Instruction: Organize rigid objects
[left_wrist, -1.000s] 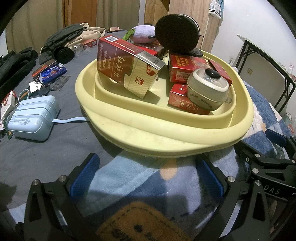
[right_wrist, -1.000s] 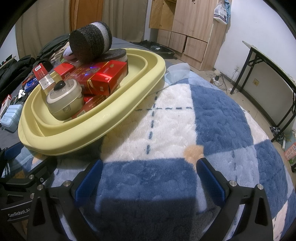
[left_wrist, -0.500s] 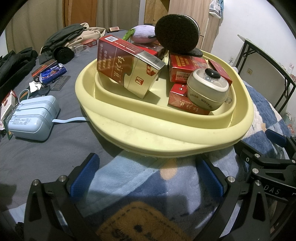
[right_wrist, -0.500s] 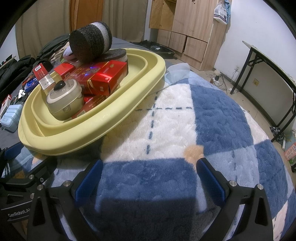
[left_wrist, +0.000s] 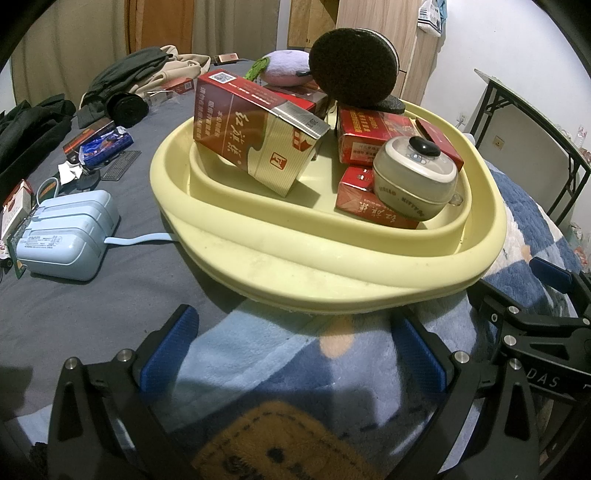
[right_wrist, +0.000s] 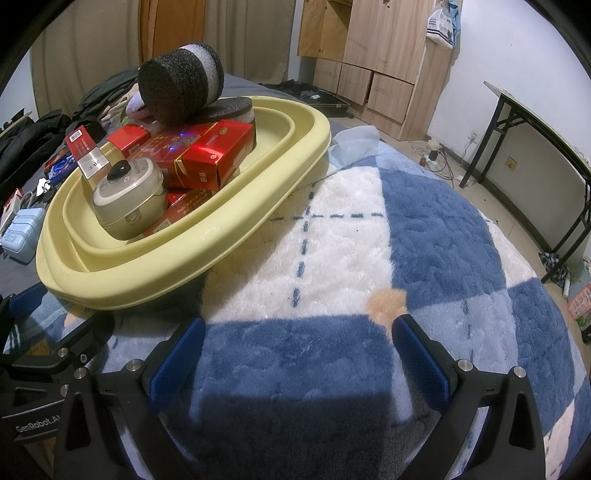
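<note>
Both grippers hover wide open and empty over the blanket, short of the yellow basin.

Left gripper (left_wrist: 291, 347) at 6 o'clock, jaws spread, nothing between them; right gripper (right_wrist: 297, 350) likewise, over the blue-and-white blanket (right_wrist: 424, 236). Just beyond, the basin (left_wrist: 332, 266) sits on the bed, holding a tilted red carton (left_wrist: 251, 129) at 11 o'clock, red boxes (left_wrist: 369, 136), a small cooker-shaped case (left_wrist: 413, 181) at 1 o'clock, and a black foam roll (left_wrist: 354, 66) at the back. A pale blue case (left_wrist: 66, 236) lies at 9 o'clock.

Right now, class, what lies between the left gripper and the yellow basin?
Only bare plush blanket separates the left gripper from the yellow basin, as the left wrist view shows.
</note>
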